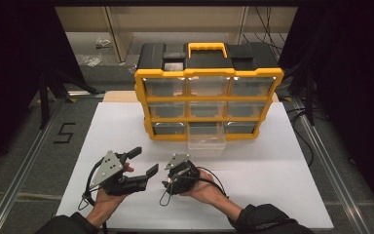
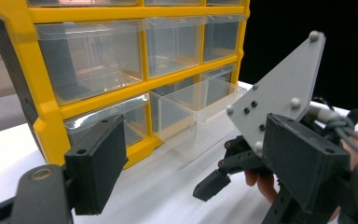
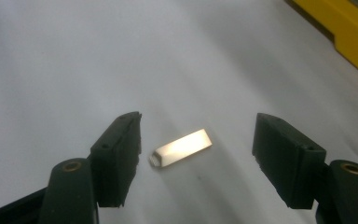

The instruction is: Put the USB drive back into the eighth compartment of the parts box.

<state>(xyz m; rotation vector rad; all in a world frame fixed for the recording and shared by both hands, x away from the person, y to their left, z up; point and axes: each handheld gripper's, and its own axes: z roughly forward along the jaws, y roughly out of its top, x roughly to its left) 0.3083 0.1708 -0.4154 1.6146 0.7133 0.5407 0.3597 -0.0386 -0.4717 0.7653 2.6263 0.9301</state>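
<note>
A small shiny metal piece [image 3: 182, 148], flat and oblong like a USB stick, lies on the white table top [image 3: 74, 56]. My right gripper [image 3: 198, 137] points down over it, open, with the piece between the jaws and closer to the left one. In the high view the right gripper [image 1: 169, 180] hangs at front centre. My left gripper [image 1: 143, 161] is held beside it on the left, open and empty, aimed toward the right hand. A yellow and black drawer cabinet [image 1: 208, 97] stands at the back, its bottom middle clear drawer [image 1: 206, 141] pulled out.
The left gripper view looks past its own wide jaws [image 2: 98, 168] at the cabinet [image 2: 42, 107], the pulled-out drawer [image 2: 200, 105] and the right gripper's grey plate [image 2: 279, 88]. Dark floor and metal rails [image 1: 24, 161] border the white table.
</note>
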